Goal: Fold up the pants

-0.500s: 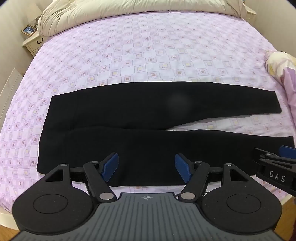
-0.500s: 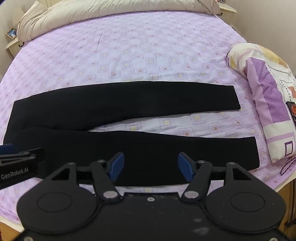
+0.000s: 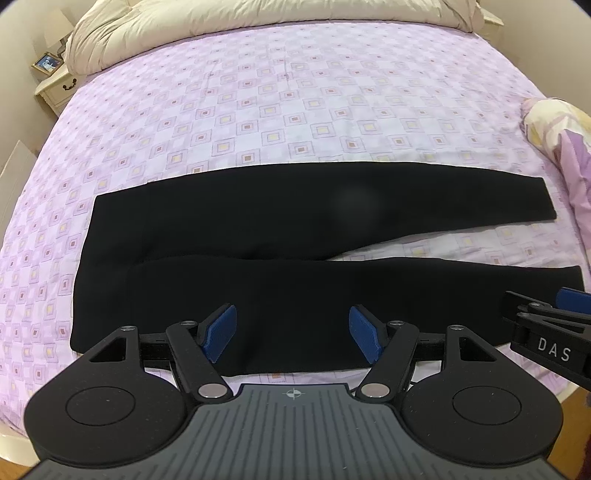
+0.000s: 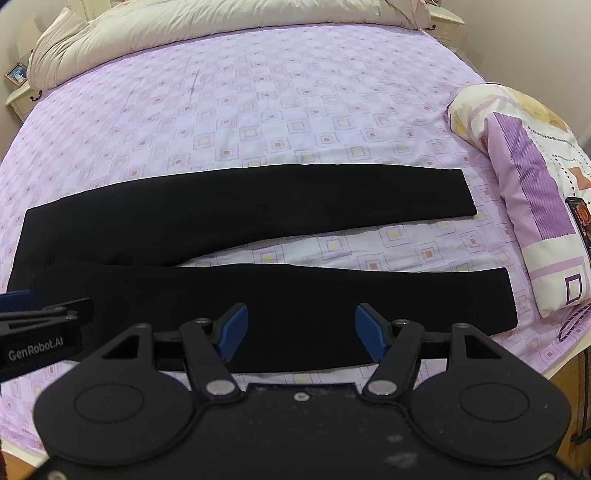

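Observation:
Black pants (image 3: 280,258) lie flat across the purple patterned bed, waist at the left, both legs running right and splitting apart toward the cuffs. My left gripper (image 3: 293,332) hovers over the near leg close to the waist end, its blue pads wide apart with only cloth below them. My right gripper (image 4: 301,332) hangs over the near leg (image 4: 295,302) further toward the cuff, likewise open and holding nothing. Each gripper shows at the edge of the other's view: the right gripper (image 3: 554,332) and the left gripper (image 4: 40,328).
A beige duvet (image 3: 258,26) is bunched at the head of the bed. A purple and white pillow (image 4: 528,206) lies at the right edge with a dark phone (image 4: 581,225) on it. A nightstand (image 3: 55,81) stands at the back left. The bed's near edge (image 4: 561,365) is close below.

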Demonstrator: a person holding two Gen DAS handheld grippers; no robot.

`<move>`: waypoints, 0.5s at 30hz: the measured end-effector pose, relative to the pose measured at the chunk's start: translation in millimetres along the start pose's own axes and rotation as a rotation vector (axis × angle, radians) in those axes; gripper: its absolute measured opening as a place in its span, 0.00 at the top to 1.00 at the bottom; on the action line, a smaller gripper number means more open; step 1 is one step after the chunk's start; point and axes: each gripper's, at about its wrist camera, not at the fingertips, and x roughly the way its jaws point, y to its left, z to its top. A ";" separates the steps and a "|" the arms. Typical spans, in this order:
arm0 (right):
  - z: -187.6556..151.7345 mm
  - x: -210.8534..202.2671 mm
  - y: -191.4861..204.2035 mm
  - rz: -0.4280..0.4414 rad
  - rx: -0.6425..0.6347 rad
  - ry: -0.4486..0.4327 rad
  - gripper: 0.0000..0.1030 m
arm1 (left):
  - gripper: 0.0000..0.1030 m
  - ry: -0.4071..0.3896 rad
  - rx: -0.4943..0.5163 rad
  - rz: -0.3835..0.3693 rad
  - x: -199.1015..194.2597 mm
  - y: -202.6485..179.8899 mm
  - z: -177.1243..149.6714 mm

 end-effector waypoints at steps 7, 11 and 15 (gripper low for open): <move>0.0 0.4 6.0 -0.004 -0.008 0.003 0.34 | 0.35 0.007 0.005 0.027 0.5 -0.2 0.5; 1.1 1.2 7.7 -0.005 -0.013 0.007 0.34 | 0.35 0.019 0.005 0.036 1.1 -0.4 1.0; 2.6 2.2 8.6 -0.007 -0.015 0.009 0.34 | 0.35 0.018 -0.008 0.010 2.2 -0.3 2.3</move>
